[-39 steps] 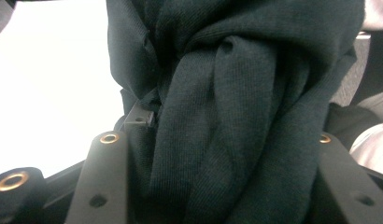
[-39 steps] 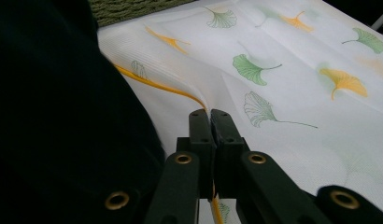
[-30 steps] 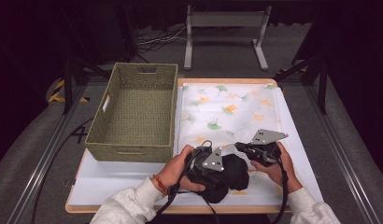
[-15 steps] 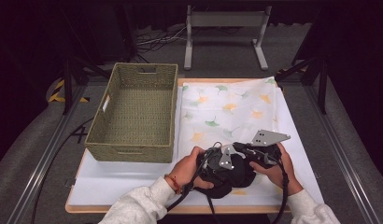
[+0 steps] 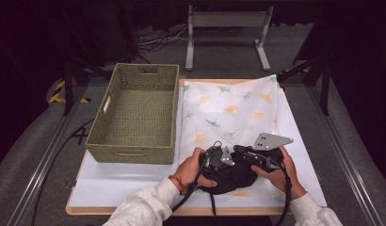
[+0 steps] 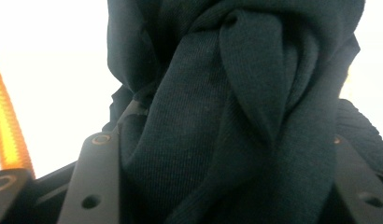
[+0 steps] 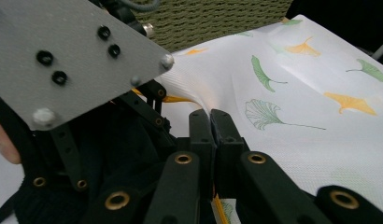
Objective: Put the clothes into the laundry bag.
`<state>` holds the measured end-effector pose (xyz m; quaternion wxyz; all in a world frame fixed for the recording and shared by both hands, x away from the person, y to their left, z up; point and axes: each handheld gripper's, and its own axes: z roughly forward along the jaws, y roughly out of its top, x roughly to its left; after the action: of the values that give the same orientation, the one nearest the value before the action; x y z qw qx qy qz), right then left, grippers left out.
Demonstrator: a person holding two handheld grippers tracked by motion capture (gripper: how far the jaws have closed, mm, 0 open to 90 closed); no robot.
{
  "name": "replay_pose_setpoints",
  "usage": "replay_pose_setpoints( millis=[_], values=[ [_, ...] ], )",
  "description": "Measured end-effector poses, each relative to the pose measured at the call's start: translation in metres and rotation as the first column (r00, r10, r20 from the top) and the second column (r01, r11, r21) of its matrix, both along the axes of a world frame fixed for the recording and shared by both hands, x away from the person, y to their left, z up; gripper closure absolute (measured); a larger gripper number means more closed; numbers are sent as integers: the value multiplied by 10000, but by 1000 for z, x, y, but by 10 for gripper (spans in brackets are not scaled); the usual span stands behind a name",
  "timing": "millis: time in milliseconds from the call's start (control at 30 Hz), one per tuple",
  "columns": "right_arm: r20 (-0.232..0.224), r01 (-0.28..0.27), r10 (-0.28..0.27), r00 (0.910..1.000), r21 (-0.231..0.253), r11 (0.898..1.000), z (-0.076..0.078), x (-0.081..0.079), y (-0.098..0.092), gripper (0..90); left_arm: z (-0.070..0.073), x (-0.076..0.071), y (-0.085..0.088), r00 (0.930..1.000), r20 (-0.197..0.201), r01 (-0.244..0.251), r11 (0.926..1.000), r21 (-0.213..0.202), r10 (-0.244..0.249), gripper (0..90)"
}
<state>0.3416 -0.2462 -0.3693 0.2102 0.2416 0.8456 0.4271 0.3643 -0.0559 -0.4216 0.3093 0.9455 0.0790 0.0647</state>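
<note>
Black knit garment (image 6: 236, 116) — bunched, knotted folds — fills the left gripper's (image 5: 222, 157) just-widening jaws; right gripper (image 7: 210, 122) closed.

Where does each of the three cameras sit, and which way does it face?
High view: above the person's side, looking forward and down on the table, basket, leaf-print cloth; both forearms and grippers show.
Left gripper view: on the left gripper, facing a dark garment between its jaws.
Right gripper view: on the right gripper, jaws together, facing the cloth and basket; the other gripper's grey plate shows.
Shared: the dark garment.
</note>
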Motion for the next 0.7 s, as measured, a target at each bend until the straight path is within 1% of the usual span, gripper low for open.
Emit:
replay_pose_setpoints(
  millis=[100, 133, 300, 367, 400, 433, 467, 500, 567, 600, 633, 667, 700],
  values=[
    [16, 86, -86, 10000, -21, 10000, 1, 0, -2, 888, 9, -1, 6, 9998, -120, 176, 9996, -198, -178, 352],
    [21, 124, -125, 9999, 12, 9999, 2, 1, -3, 888, 12, -2, 9, 9999, -26, 166, 9994, -300, -167, 327],
    [18, 230, -231, 9997, 80, 9997, 2, 2, -6, 888, 23, -7, 26, 10000, -69, -66, 9975, -699, 61, 232],
    [43, 224, -224, 9997, 65, 9997, 3, 1, -5, 888, 28, -10, 33, 9999, -46, -134, 9948, -1012, 130, 198],
    [50, 216, -216, 9998, 46, 9998, 3, 1, -5, 888, 32, -12, 37, 9998, -106, -179, 9927, -1195, 168, 186],
    [50, 216, -216, 9998, 46, 9998, 3, 1, -5, 888, 32, -12, 37, 9998, -106, -179, 9927, -1195, 168, 172],
    [60, 230, -231, 9997, 50, 9997, 3, 1, -5, 888, 36, -16, 42, 9998, -170, -152, 9902, -1387, 129, 172],
    [71, 248, -249, 9997, 64, 9997, 3, 1, -5, 888, 40, -20, 47, 9999, -44, -127, 9877, -1561, 121, 165],
    [73, 249, -249, 9997, 87, 9997, 4, 0, -6, 887, 44, -26, 55, 9996, 186, -195, 9867, -1611, 228, 162],
    [73, 249, -250, 9997, 85, 9997, 4, 0, -6, 888, 47, -29, 60, 9993, 281, -191, 9847, -1730, 243, 161],
    [61, 256, -257, 9997, 90, 9996, 4, 1, -6, 888, 49, -32, 65, 9989, 362, -221, 9813, -1911, 295, 161],
    [50, 268, -269, 9996, 96, 9996, 3, 1, -6, 888, 52, -35, 71, 9988, 352, -269, 9779, -2075, 349, 168],
    [54, 272, -273, 9996, 74, 9996, 3, 1, -6, 888, 55, -39, 78, 9985, 440, -233, 9748, -2219, 339, 184]
  ],
)
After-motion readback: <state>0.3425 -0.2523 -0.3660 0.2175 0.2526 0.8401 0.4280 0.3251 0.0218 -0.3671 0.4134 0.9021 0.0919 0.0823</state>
